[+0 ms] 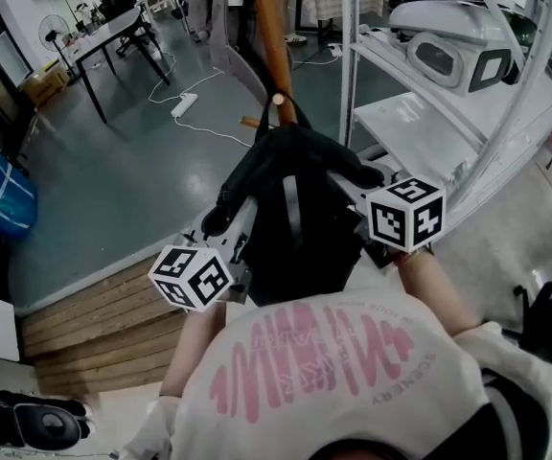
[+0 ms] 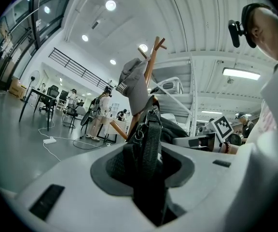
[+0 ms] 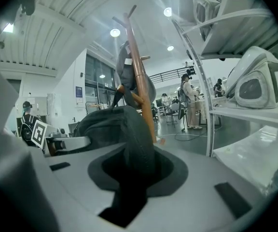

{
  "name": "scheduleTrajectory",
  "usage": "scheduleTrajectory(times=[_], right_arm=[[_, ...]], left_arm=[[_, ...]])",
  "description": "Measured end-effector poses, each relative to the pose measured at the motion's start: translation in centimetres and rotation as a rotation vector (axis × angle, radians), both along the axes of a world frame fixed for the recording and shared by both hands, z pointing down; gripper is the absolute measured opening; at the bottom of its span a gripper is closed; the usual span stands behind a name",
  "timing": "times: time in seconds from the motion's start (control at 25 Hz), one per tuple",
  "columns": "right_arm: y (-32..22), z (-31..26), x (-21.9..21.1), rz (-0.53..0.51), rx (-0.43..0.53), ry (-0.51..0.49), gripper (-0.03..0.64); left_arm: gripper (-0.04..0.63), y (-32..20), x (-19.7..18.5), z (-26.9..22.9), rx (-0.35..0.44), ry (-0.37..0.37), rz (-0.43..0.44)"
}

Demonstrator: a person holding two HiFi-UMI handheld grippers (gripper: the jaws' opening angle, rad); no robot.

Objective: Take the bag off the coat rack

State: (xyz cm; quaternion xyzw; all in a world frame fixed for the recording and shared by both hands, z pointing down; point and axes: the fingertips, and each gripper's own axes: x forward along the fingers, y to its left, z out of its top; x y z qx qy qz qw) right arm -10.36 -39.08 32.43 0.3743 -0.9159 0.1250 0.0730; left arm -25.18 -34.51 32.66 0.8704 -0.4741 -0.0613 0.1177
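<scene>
Backpack (image 1: 295,209), clamped by left gripper (image 2: 146,168) (webbing strap (image 2: 151,139)) and right gripper (image 3: 129,178) (fabric fold (image 3: 136,139)), may snag its top loop (image 1: 292,113) on the coat rack (image 1: 268,27) peg (image 1: 278,97) if pulled sideways.

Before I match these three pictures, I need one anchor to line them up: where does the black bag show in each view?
Head view: black bag at the picture's centre.
Left gripper view: centre, its webbing strap pinched in the left claw.
Right gripper view: centre-left, its fabric pinched in the right claw.
Shared landmark: the wooden coat rack pole, rising behind the bag in all three.
</scene>
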Motion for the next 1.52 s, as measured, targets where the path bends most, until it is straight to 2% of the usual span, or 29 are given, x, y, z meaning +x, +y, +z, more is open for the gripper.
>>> scheduleTrajectory(times=[0.52,0.96,1.2,1.52], right_arm=[[2.3,-1.8,0.0,0.029,0.039,0.004,0.091],[6.5,-2.3,-0.2,0.063,0.051,-0.003,0.091],[8.6,-1.7,-0.5,0.083,0.030,-0.005,0.091],[9.8,0.7,-0.6,0.051,-0.031,-0.004,0.094]], left_arm=[[0.117,1.9,0.0,-1.7,0.046,0.001,0.036],[0.117,5.7,-0.4,-2.3,0.067,-0.012,0.073],[0.117,7.5,-0.8,-1.8,0.051,-0.013,0.077],[0.117,9.2,-0.9,0.2,0.000,-0.006,0.015]])
